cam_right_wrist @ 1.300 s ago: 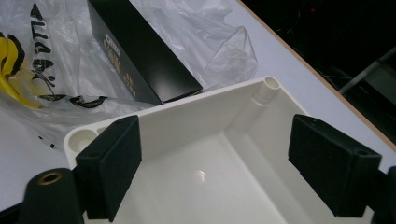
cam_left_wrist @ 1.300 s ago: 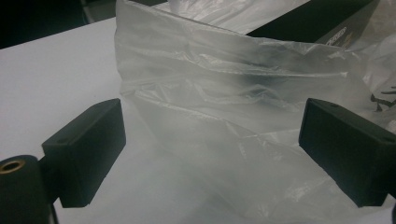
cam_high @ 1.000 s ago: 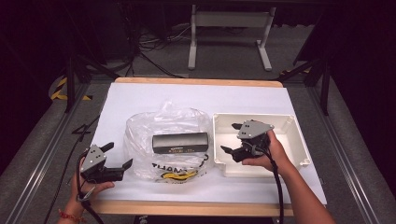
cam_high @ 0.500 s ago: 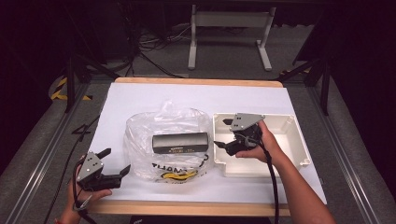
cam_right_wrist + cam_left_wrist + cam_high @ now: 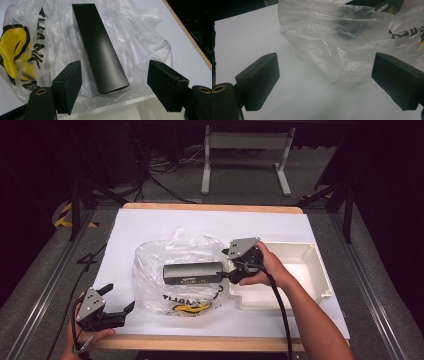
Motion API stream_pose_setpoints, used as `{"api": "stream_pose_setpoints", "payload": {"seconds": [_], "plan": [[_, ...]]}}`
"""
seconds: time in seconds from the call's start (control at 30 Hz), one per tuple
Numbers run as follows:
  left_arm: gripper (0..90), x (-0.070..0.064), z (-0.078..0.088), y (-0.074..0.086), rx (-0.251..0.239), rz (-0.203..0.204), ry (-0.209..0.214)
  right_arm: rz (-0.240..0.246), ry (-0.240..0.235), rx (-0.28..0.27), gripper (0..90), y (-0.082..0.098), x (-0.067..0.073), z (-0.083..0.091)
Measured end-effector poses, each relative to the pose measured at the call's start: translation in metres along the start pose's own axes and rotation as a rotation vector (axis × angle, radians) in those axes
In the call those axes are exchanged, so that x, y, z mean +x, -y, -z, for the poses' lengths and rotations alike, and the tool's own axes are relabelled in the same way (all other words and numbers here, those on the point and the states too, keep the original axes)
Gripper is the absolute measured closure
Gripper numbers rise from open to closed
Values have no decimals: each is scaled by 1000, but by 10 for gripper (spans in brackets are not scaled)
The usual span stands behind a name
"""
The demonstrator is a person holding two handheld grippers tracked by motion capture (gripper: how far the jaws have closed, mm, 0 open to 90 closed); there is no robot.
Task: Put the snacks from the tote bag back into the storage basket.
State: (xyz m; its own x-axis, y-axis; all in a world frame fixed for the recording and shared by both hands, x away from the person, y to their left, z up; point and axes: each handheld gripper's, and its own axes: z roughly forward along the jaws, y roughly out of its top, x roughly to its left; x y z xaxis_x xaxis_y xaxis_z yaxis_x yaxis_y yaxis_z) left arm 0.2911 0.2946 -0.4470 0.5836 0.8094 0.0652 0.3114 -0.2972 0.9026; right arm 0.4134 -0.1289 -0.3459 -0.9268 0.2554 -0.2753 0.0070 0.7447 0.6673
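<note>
Where the high view looks down on the bench [image 5: 150, 227], a clear plastic bag [image 5: 172, 270] with black and yellow print lies at its centre, and a long black box [image 5: 194, 272] rests on top of the bag. Just right of the bag sits a white tray [image 5: 305, 270]. The right tongs [image 5: 227, 265], held in a hand [image 5: 267, 267] over the tray's left edge, point at the box's right end, jaws apart. The left tongs [image 5: 117, 300] sit low and left of the bag, near the bench's front edge, jaws apart.

From the left gripper view, the left tongs [image 5: 325, 80] stand wide apart above the white bench, with the crumpled edge of the bag [image 5: 342, 45] just ahead between them.

From the right gripper view, the right tongs [image 5: 115, 86] are spread on either side of the near end of the box [image 5: 98, 47], not touching it. The box lies on the bag [image 5: 140, 37], whose yellow print shows left of the box.
</note>
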Motion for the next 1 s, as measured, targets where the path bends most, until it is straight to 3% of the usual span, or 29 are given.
{"api": "stream_pose_setpoints", "payload": {"seconds": [0.2, 0.37, 0.67, 0.87, 1.0], "plan": [[86, 0, 2, 1, 0, 3, -1, 38, -41, 52, 284, -8, -1, -11], [86, -1, 1, 1, 6, -1, 1, 67, -101, 124, 283, -14, -2, -25], [85, -1, 1, 1, 11, -8, 8, 128, -155, 250, 283, -26, -3, -47], [84, -1, 1, 2, 14, -7, 13, 145, -181, 317, 298, -30, -3, -60], [84, -1, 1, 2, 15, -8, 14, 141, -192, 330, 296, -31, -2, -68]]}}
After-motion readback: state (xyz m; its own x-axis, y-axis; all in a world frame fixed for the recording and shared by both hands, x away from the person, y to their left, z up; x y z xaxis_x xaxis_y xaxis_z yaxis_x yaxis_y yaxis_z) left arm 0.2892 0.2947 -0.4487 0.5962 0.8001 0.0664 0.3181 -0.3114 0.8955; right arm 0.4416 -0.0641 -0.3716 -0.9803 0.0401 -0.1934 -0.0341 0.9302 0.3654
